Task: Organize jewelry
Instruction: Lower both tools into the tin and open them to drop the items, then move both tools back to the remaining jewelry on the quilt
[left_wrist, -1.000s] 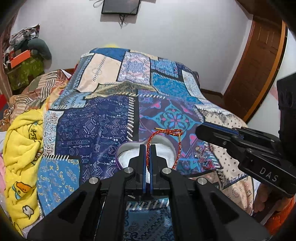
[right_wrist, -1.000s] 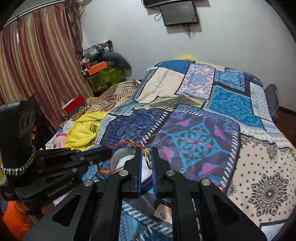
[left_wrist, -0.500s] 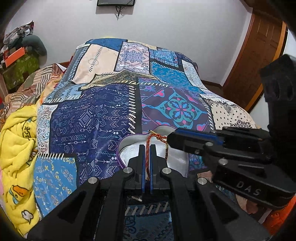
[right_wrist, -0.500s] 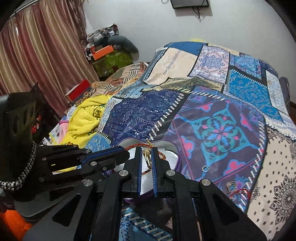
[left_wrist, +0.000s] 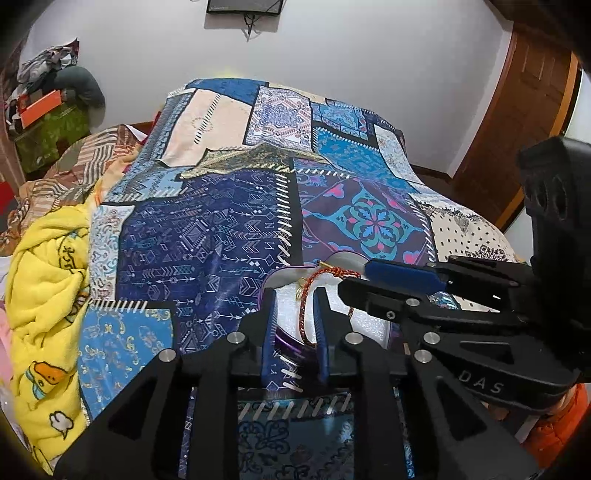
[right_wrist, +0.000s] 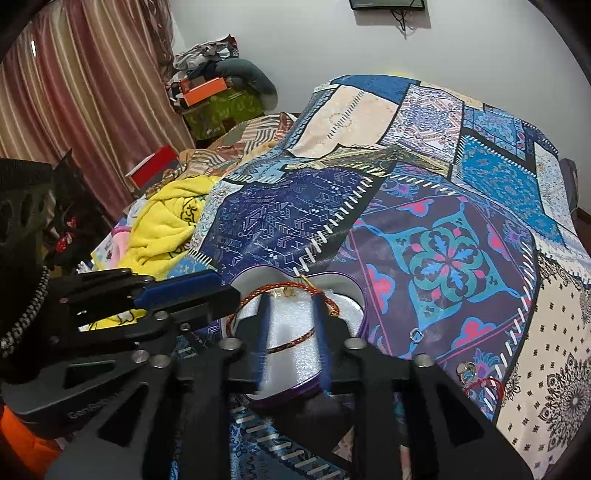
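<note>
A purple heart-shaped jewelry box (right_wrist: 295, 365) with a white foam lining (left_wrist: 369, 325) lies open on the patchwork bedspread. A red and gold braided bracelet (left_wrist: 303, 314) lies in the box; it also shows in the right wrist view (right_wrist: 291, 343). My left gripper (left_wrist: 294, 295) is open just over the box, its fingers on either side of the bracelet. My right gripper (right_wrist: 291, 301) is open over the box too, and it reaches in from the right in the left wrist view (left_wrist: 391, 280). A small gold clasp (right_wrist: 286, 293) lies on the foam.
A silver ring (right_wrist: 416, 335), another ring (right_wrist: 466, 367) and a thin red string bracelet (right_wrist: 485, 384) lie on the bedspread (right_wrist: 439, 254) right of the box. A yellow blanket (left_wrist: 44, 280) is heaped at the left. Clutter and a curtain (right_wrist: 74, 99) stand beyond.
Both grippers have opened and let go of the red and gold bracelet, which now lies in the box. Both grippers have come lower over the box.
</note>
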